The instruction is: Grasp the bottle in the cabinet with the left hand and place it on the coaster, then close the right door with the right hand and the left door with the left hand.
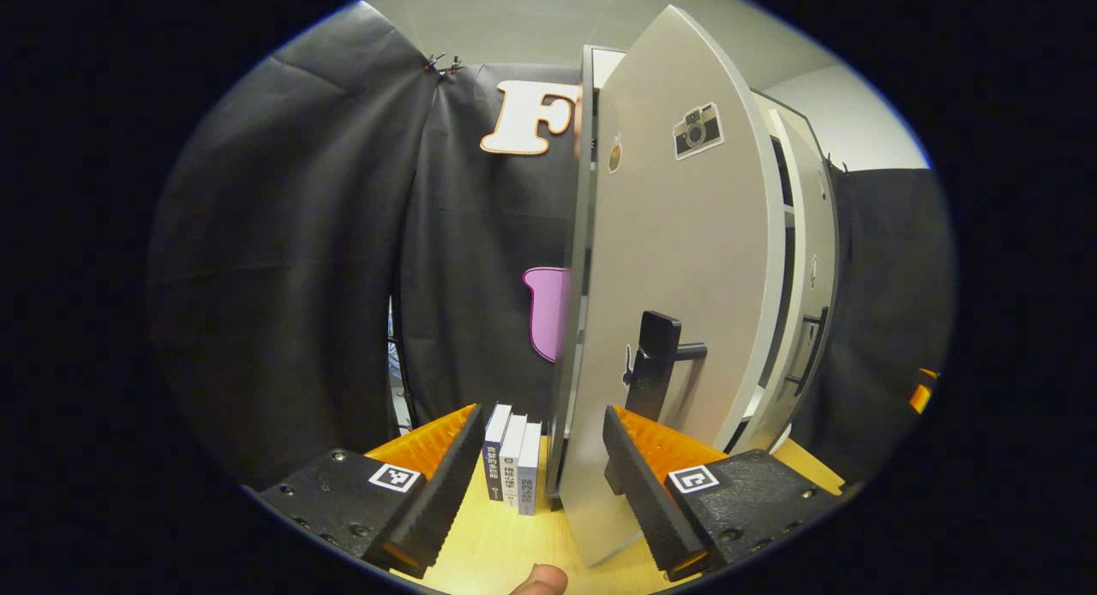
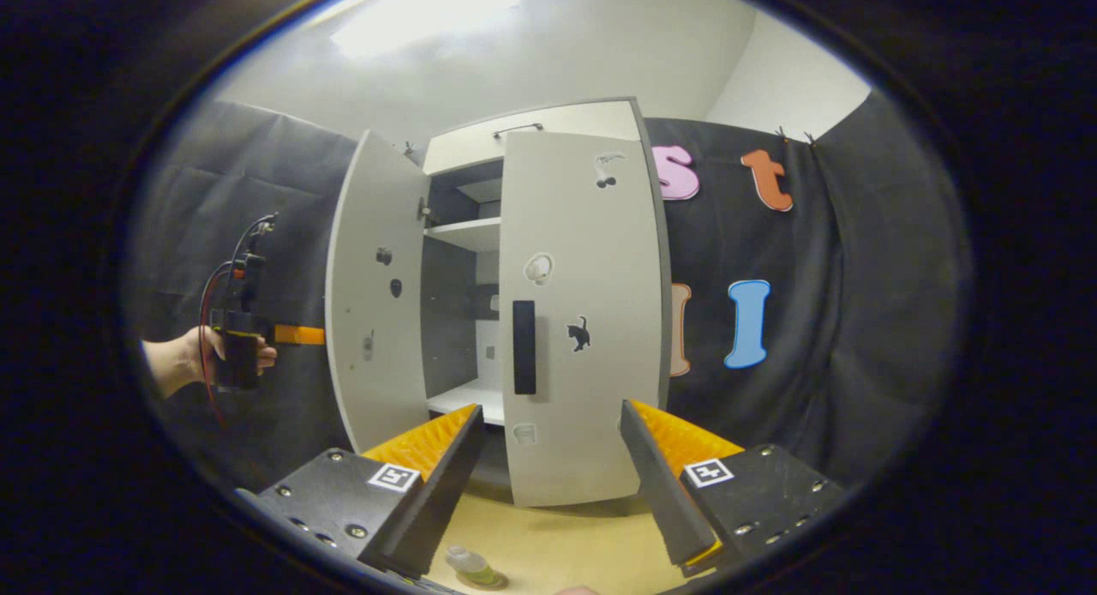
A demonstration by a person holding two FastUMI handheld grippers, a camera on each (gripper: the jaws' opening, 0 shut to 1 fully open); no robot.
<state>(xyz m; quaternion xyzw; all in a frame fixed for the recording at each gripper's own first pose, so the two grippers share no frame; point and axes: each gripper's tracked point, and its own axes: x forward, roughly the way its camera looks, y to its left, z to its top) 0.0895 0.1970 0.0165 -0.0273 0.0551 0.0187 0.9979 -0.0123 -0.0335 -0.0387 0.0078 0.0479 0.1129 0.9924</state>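
At the cabinet's left door (image 1: 677, 261), the left gripper (image 1: 540, 475) stands wide, empty; right gripper (image 2: 548, 471) likewise. Bottle (image 2: 470, 565) rests on the coaster (image 2: 484, 580). Risk: door's edge slips between fingers.

Smooth, matt grey panels form the cabinet doors: the left door (image 1: 677, 269) and the right door (image 2: 583, 321), each bearing a matt black handle (image 2: 524, 346). The table (image 2: 557, 543) looks like pale, lightly glossy wood. At six o'clock, the bottle (image 2: 470, 564) seems clear plastic.
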